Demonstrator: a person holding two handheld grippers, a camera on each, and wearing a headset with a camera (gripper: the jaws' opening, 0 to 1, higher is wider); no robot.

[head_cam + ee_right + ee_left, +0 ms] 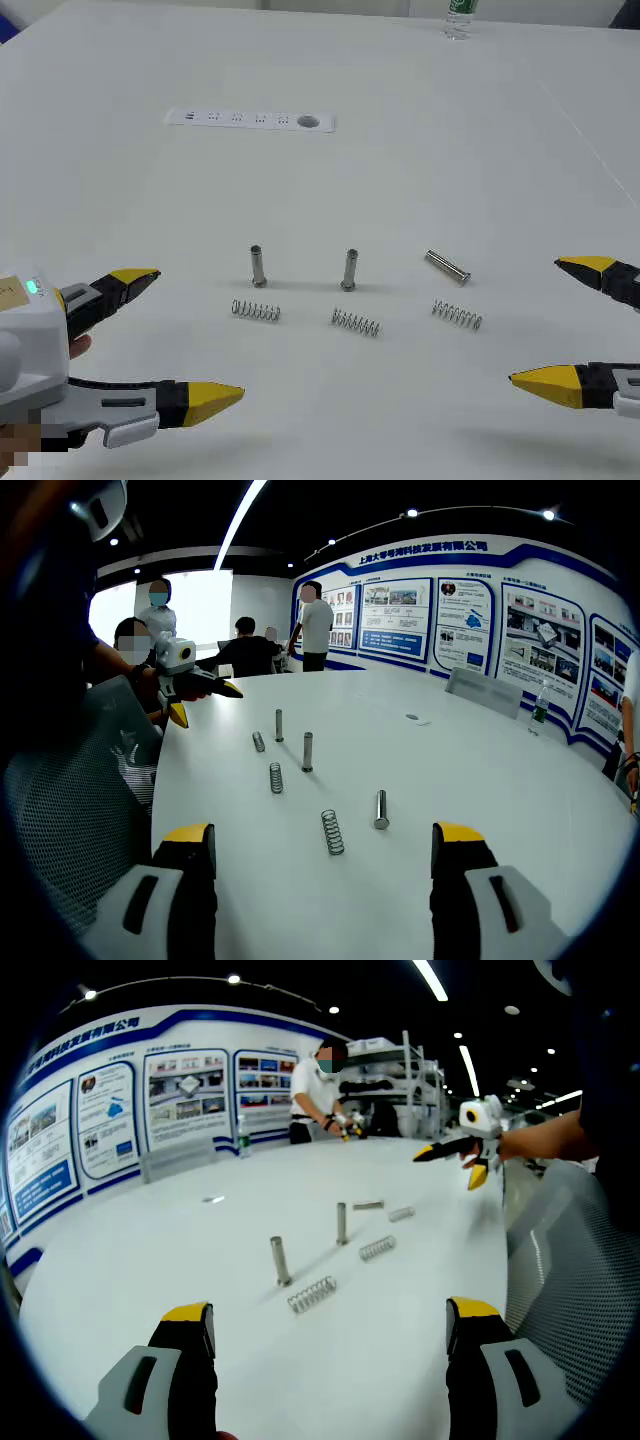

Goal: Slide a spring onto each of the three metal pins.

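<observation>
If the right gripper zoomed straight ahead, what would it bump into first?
Most likely the nearest spring, lying straight ahead of the open right gripper; the tipped-over pin lies just beside it. The gripper's height is hard to judge.

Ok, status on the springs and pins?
Left gripper open, right gripper open, both empty. Two pins upright, third pin lying down. Three springs loose on table, none fitted. Power strip behind, out of the way.

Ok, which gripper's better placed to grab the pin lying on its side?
Right, probably. The lying pin sits at the row's right end, nearest the open right gripper; the left gripper is beyond the other end.
</observation>
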